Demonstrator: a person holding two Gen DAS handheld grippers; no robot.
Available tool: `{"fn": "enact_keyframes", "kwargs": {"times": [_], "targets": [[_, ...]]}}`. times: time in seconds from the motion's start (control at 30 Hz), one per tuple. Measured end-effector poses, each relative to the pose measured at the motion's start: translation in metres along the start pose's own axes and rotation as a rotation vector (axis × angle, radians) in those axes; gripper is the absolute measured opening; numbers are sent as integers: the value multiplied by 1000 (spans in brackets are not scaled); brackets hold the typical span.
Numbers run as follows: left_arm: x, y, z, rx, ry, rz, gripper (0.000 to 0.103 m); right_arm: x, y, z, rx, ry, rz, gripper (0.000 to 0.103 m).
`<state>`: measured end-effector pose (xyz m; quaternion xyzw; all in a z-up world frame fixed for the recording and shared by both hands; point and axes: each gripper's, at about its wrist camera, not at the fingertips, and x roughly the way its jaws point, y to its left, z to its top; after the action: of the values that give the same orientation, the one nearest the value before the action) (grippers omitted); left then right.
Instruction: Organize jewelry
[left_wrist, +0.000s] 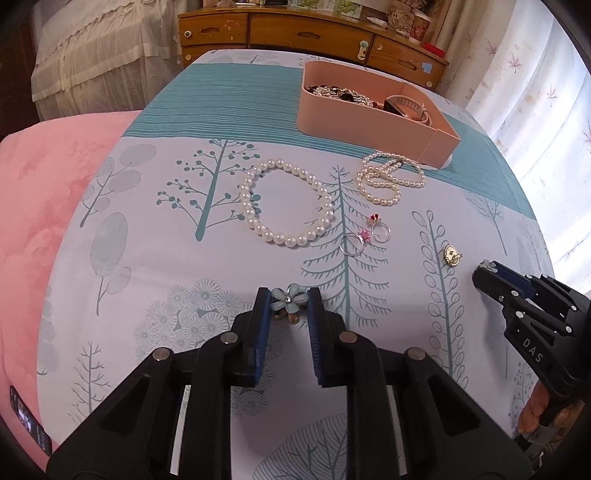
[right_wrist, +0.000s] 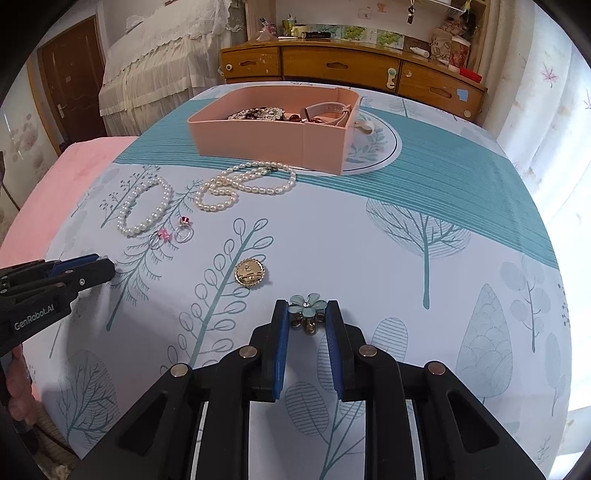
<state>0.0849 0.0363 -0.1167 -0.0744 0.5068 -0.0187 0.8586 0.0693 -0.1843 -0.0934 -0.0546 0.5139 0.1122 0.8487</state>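
My left gripper (left_wrist: 289, 297) is shut on a pale blue flower earring (left_wrist: 290, 300) that lies on the tree-print bedsheet (left_wrist: 155, 266), its blue pads touching the petals on both sides. My right gripper (right_wrist: 307, 308) is shut on a matching blue flower earring (right_wrist: 308, 307) in the same way. Each gripper shows in the other's view, low over the sheet: the right gripper (left_wrist: 487, 268) and the left gripper (right_wrist: 107, 266). Beyond them lie a gold brooch (right_wrist: 250, 272), two gem rings (left_wrist: 354, 243) (left_wrist: 380, 229), a pearl bracelet (left_wrist: 286, 201) and a pearl necklace (left_wrist: 388, 177). The pink jewelry box (right_wrist: 266, 138) holds several pieces.
A pink blanket (left_wrist: 44, 206) borders the sheet on the left, with a phone (left_wrist: 29, 421) on it. A round printed plate (right_wrist: 380, 147) sits beside the box. A wooden dresser (right_wrist: 351, 68) stands behind the bed, and curtains (right_wrist: 546, 110) hang at the right.
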Motion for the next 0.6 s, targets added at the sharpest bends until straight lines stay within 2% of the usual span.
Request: {"fn": "enact_keyframes", "kwargs": {"times": [0.17,0.37,0.6], "targets": [[-7,0,2,6,-22,-14,17,-3,-6,0,55,2,61,19],[-24,-8,14,41,-76,-34,17,-21,-6,6,77,-54,111,19],[-40,-21,55,105,-164,-24,17,-46,-3,38,57,-135,123,19]]}}
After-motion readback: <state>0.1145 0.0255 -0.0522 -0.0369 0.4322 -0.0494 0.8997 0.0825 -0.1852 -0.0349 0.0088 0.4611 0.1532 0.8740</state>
